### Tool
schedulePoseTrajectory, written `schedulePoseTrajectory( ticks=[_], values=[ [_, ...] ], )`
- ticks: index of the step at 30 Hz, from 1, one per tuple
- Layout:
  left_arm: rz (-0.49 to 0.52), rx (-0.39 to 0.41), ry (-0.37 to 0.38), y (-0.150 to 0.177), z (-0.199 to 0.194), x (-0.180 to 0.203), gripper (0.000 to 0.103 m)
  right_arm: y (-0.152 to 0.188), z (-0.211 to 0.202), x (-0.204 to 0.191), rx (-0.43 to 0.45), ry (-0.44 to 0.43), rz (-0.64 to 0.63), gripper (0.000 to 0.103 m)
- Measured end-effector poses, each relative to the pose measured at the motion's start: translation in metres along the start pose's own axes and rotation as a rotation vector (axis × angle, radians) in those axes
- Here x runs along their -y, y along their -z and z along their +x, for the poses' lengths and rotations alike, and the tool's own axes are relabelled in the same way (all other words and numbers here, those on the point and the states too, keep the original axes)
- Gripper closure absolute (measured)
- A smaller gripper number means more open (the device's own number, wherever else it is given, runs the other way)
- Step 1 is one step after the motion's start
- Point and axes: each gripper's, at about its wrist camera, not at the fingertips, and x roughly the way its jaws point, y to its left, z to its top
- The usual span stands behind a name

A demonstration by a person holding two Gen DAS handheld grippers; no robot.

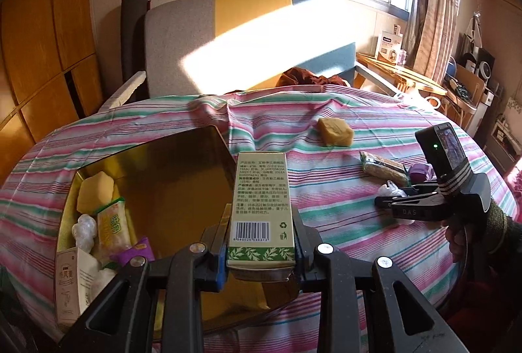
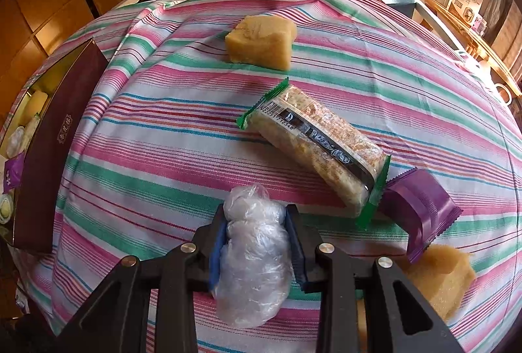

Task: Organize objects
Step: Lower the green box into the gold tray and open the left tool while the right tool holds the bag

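Note:
My left gripper (image 1: 261, 222) is shut on a green and cream carton (image 1: 261, 206) and holds it over the open gold-lined box (image 1: 182, 164). The box holds a yellow block (image 1: 94, 193), a snack bar, a purple packet, a plastic-wrapped lump and a white carton. My right gripper (image 2: 254, 222) is shut on a clear plastic-wrapped lump (image 2: 253, 255) on the striped tablecloth (image 2: 146, 131); it shows in the left wrist view (image 1: 385, 201) at the right. Loose on the cloth lie a yellow block (image 2: 261, 41), a green-ended cracker bar (image 2: 319, 151), a purple packet (image 2: 421, 209) and another yellow block (image 2: 440, 281).
The dark red side of the box (image 2: 55, 151) stands at the left in the right wrist view. A grey, yellow and blue sofa (image 1: 228, 43) stands behind the table. A wooden rack (image 1: 401, 72) and shelves of clutter are at the far right.

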Motion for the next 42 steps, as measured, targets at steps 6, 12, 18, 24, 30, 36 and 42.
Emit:
schedulePoseTrajectory(
  ticks=[6, 12, 18, 24, 30, 36, 42],
  values=[
    [-0.083, -0.027, -0.020, 0.006, -0.001, -0.040, 0.073, 0.004, -0.001, -0.004, 0.016, 0.014, -0.016, 0.069],
    [-0.326, -0.071, 0.004, 0.012, -0.003, -0.122, 0.073, 0.004, -0.001, -0.008, 0.017, 0.041, -0.042, 0.069],
    [-0.483, -0.083, -0.049, 0.013, -0.004, -0.196, 0.073, 0.003, -0.001, -0.012, 0.014, 0.060, -0.068, 0.069],
    [-0.472, -0.116, -0.055, -0.005, 0.023, -0.208, 0.073, 0.004, -0.002, -0.015, 0.015, 0.072, -0.083, 0.069],
    [-0.445, -0.200, -0.037, -0.029, 0.081, -0.200, 0.073, 0.005, -0.002, -0.014, 0.015, 0.069, -0.085, 0.069],
    [-0.425, -0.277, -0.079, -0.038, 0.136, -0.205, 0.073, 0.005, -0.002, -0.014, 0.016, 0.069, -0.084, 0.069],
    [-0.398, -0.321, -0.122, -0.039, 0.164, -0.211, 0.058, 0.003, 0.000, -0.014, 0.016, 0.069, -0.085, 0.069]
  ],
)
